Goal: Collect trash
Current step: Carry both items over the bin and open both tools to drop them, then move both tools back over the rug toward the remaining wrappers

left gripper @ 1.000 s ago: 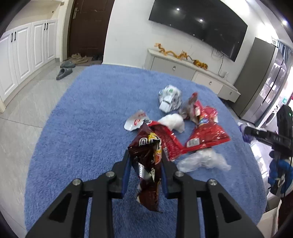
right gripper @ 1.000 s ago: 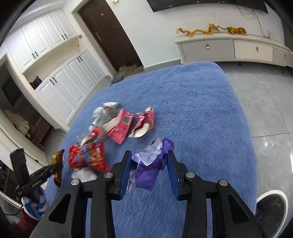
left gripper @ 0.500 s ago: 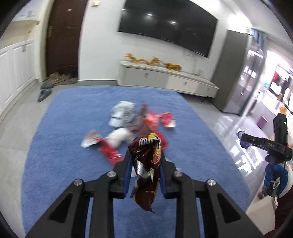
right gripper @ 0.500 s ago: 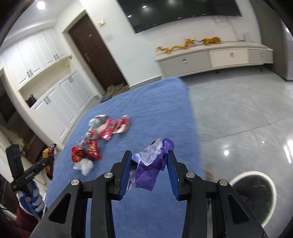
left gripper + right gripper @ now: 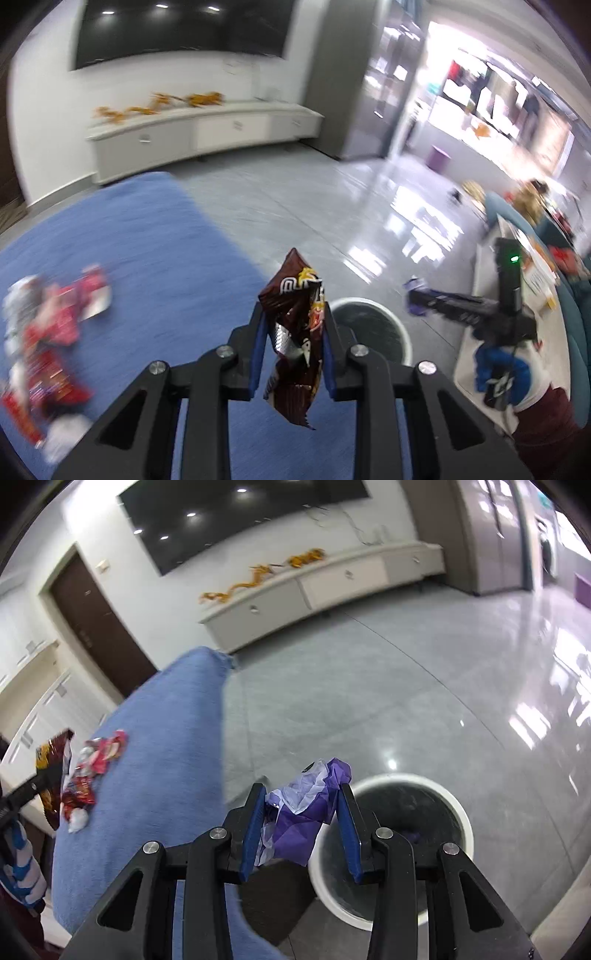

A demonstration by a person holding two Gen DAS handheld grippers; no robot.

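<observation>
Both grippers carry trash beside the white bin (image 5: 466,827)

Left gripper (image 5: 293,354) jaws clamp a dark brown snack wrapper (image 5: 295,343), its lettering unreadable; right gripper (image 5: 303,823) jaws pinch crumpled purple-white plastic (image 5: 306,812).

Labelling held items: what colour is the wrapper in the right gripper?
Purple with white patches; the crumpled wrapper shows best in the right wrist view.
</observation>
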